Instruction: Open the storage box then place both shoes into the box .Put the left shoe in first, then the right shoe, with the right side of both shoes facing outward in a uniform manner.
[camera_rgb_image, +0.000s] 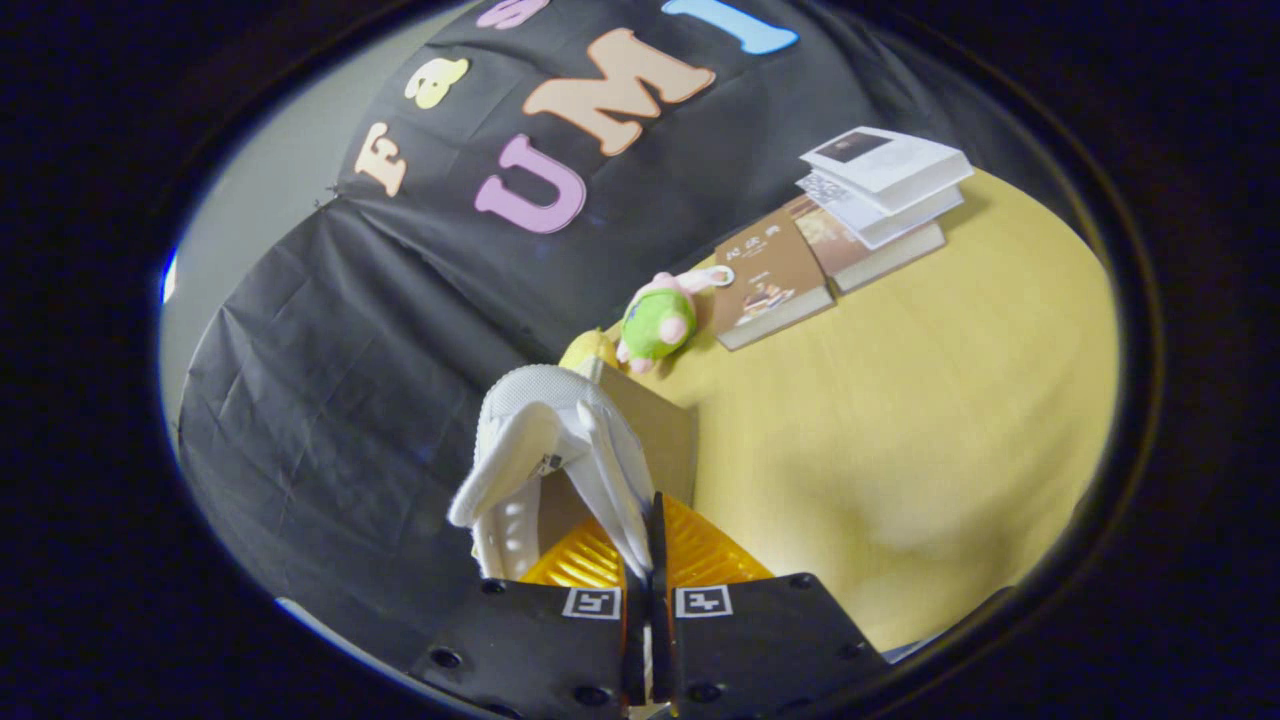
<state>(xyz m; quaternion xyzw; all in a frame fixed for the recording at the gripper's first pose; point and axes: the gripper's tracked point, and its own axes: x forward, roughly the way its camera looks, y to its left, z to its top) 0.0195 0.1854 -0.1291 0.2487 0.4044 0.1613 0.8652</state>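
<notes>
Both fingers of the gripper (648, 560) are pressed nearly together, pinching a thin edge of a white perforated sneaker (545, 450) between them. Seen from the gripper view, the shoe hangs tilted just ahead of the fingers, its opening and tongue turned toward the camera; whether it is the left or right shoe is hard to make out. The lower part of the shoe is hidden behind the finger mounts.

Directly beyond the shoe stands a tan flat panel (660, 430), probably part of the storage box, with only one face visible and the rest cut off by the shoe. It sits near the back edge of the yellow wooden table (900, 430), close to the black cloth wall (330, 380).

Further along that back edge lies a small green and pink plush toy (655, 322), with a yellow object (588, 348) partly hidden just beside it. Next to the toy rests a brown hardcover book (768, 285), and at the table's far corner a stack of white books (885, 185).
</notes>
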